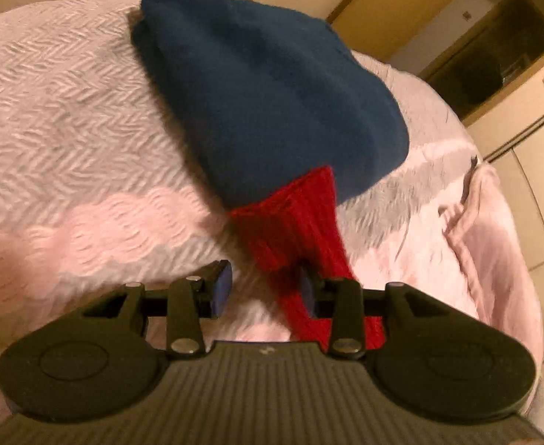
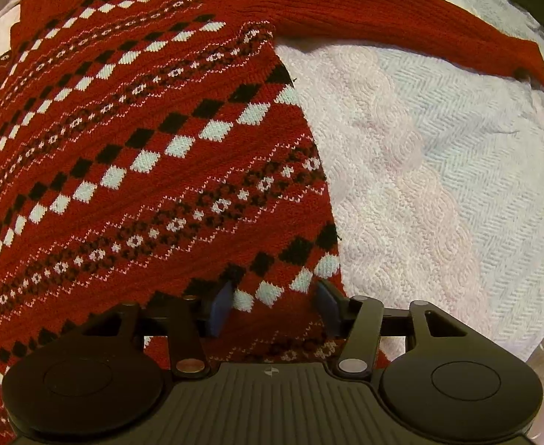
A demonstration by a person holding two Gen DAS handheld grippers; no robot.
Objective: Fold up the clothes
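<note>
**Left wrist view: sleeve between the pads, both tongs wide**

Left wrist view had the left tongs (image 1: 264, 291) spread wide over the bed (image 1: 72, 118). A red ribbed sleeve (image 1: 301, 233) ran back from under a folded blue garment (image 1: 268, 89) and passed between the pads, lying against the right-hand pad (image 1: 306, 289). The left-hand pad sat apart from it, so nothing was clamped. The blue garment lay on the bed's white textured cover. A pink cloth (image 1: 490, 244) was bunched at the bed's right edge, and a wooden cabinet (image 1: 494, 44) stood beyond it.

Right wrist view had the right tongs (image 2: 274, 306) wide too, pads straddling the lower edge of the red patterned sweater (image 2: 131, 141), not closed on it. The sweater lay flat on the bed cover (image 2: 438, 170), its plain red sleeve (image 2: 390, 18) stretched out to the right at the top.
</note>
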